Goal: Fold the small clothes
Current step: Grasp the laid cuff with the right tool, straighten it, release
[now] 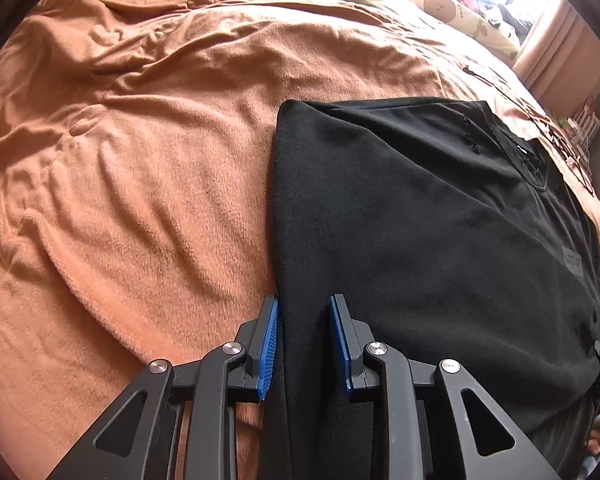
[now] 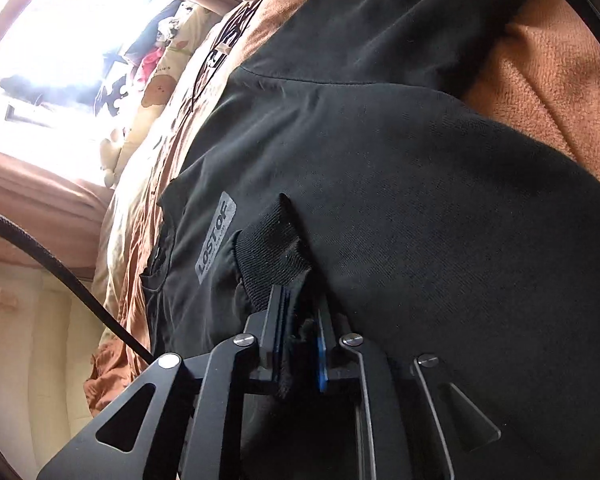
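A black sweatshirt lies partly folded on an orange blanket. My left gripper is open, its blue pads astride the garment's left folded edge near the hem, fabric between them. In the right wrist view the same sweatshirt fills the frame, with a grey "LOST OF" label. My right gripper is shut on the ribbed black cuff of a sleeve, held over the garment's body.
The orange blanket covers a bed, rumpled to the left. A cream quilt with bear prints and a bright window lie beyond. A black cable hangs at the left of the right wrist view.
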Tool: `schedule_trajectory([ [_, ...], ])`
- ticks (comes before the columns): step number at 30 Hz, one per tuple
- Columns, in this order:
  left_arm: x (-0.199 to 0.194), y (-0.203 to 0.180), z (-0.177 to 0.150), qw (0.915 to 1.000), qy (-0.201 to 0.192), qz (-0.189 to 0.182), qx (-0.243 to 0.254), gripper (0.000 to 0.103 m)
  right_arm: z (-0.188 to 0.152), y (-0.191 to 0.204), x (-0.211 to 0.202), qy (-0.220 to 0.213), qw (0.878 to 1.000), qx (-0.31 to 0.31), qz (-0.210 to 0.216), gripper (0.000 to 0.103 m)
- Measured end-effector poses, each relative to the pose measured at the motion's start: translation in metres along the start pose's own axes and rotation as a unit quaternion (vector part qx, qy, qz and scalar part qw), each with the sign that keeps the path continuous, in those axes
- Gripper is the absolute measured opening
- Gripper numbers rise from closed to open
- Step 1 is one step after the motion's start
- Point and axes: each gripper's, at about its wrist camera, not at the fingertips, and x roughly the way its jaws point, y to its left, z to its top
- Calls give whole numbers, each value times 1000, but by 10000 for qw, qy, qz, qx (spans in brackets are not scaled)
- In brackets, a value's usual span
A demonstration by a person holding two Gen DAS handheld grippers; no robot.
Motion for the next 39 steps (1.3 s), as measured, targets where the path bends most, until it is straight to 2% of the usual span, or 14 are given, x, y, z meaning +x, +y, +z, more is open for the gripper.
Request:
schedule_trajectory([
  [1, -2, 1, -3, 10000, 34, -31, -7, 28, -2, 1, -2, 2, 9999, 19, 99, 40],
  [2, -5, 2, -6, 10000, 68, -69, -12, 28, -1, 2, -2, 2, 9998, 44, 204, 46],
  [10, -25, 11, -43, 9991, 289, -320, 7, 28, 23, -7, 17, 281, 9986, -213, 394, 47],
  [12, -28, 13, -51, 9987, 358, -347, -39, 28, 30, -6, 18, 439, 9966, -621, 312, 47],
  [16, -29, 14, -59, 9986, 356, -380, -69, 28, 49, 2, 29, 767, 9913, -1050, 196, 44],
  [19, -28, 13, -58, 9989, 332, -331, -67, 28, 53, 20, 40, 915, 9818, -1662, -97, 44],
  [22, -28, 12, -59, 9991, 311, -281, -115, 28, 55, 34, 54, 1011, 9718, -2100, -362, 35],
  [24, -28, 11, -59, 9992, 307, -241, -95, 28, 58, 39, 60, 1093, 9697, -2158, -341, 29],
  [25, -28, 11, -59, 9992, 308, -226, -83, 27, 59, 42, 64, 1139, 9679, -2214, -341, 22],
  [26, -27, 10, -59, 9993, 310, -204, -62, 26, 61, 44, 69, 1172, 9651, -2308, -397, 10],
  [27, -27, 9, -58, 9993, 308, -183, -41, 26, 62, 46, 73, 1171, 9630, -2375, -504, 4],
  [29, -27, 9, -59, 9994, 296, -173, -19, 20, 65, 48, 75, 1172, 9618, -2407, -570, 2],
  [35, -29, 7, -61, 9997, 250, -67, -2, 12, 69, 66, 50, 543, 9604, -2665, -611, 1],
  [39, -31, 8, -60, 9995, 322, -50, -10, 12, 60, 67, 65, 892, 9504, -2791, -1043, 3],
])
